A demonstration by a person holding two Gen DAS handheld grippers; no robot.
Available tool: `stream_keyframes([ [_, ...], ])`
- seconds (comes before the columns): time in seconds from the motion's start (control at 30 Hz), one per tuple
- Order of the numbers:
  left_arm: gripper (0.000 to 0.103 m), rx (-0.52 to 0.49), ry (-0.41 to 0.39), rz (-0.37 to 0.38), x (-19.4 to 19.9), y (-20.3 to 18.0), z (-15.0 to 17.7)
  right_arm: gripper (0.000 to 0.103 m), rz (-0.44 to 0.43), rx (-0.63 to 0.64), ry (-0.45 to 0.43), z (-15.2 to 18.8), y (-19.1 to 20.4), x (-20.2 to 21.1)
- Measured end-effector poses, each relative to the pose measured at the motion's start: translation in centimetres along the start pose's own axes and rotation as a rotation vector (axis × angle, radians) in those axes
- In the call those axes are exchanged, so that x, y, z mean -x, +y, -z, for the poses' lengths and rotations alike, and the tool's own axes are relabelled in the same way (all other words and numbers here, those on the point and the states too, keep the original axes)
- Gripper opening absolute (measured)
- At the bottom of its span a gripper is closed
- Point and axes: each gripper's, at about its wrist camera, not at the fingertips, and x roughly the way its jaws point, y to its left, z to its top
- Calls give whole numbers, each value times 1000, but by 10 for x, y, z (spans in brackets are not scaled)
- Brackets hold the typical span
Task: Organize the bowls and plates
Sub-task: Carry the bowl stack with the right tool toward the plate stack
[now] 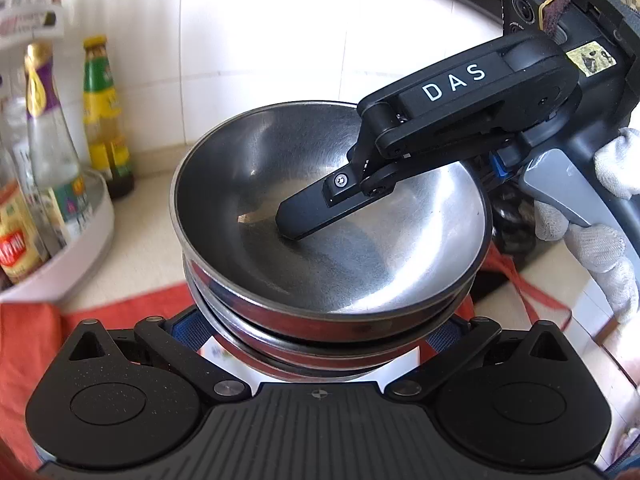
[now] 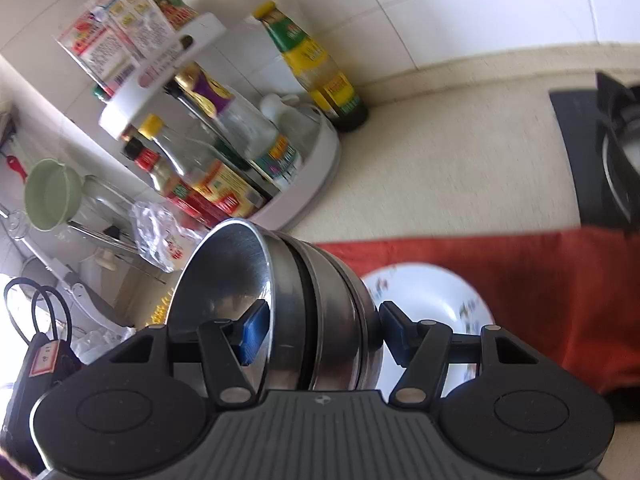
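A stack of steel bowls (image 1: 312, 216) fills the left wrist view; it also shows in the right wrist view (image 2: 304, 300). My right gripper (image 2: 320, 330) is shut on the stack, one blue pad (image 2: 253, 330) inside the top bowl, the other under the stack's base. In the left wrist view its finger (image 1: 316, 212) lies inside the top bowl. My left gripper (image 1: 320, 332) stands wide around the stack's lower bowls; its pads are mostly hidden. A white flowered plate (image 2: 432, 300) lies under the stack on a red cloth (image 2: 520, 280).
A white two-tier rack (image 2: 304, 184) of sauce bottles stands at the left by the tiled wall, with a yellow-capped bottle (image 2: 316, 68) beside it. A black stove (image 2: 600, 152) is at the right. A green cup (image 2: 52, 196) hangs far left.
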Motion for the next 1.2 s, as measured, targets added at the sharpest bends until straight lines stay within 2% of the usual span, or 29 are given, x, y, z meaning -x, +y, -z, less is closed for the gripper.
stream_keyframes([
  [0.3, 103, -8, 67, 19, -13, 3, 27, 58, 21, -55, 22, 25, -10, -11],
  [0.9, 103, -4, 121, -3, -25, 5, 34, 58, 67, -58, 30, 38, -20, -26],
  [1.2, 103, 10, 120, -24, -27, 9, 34, 57, 85, -52, 20, 41, -24, -27],
])
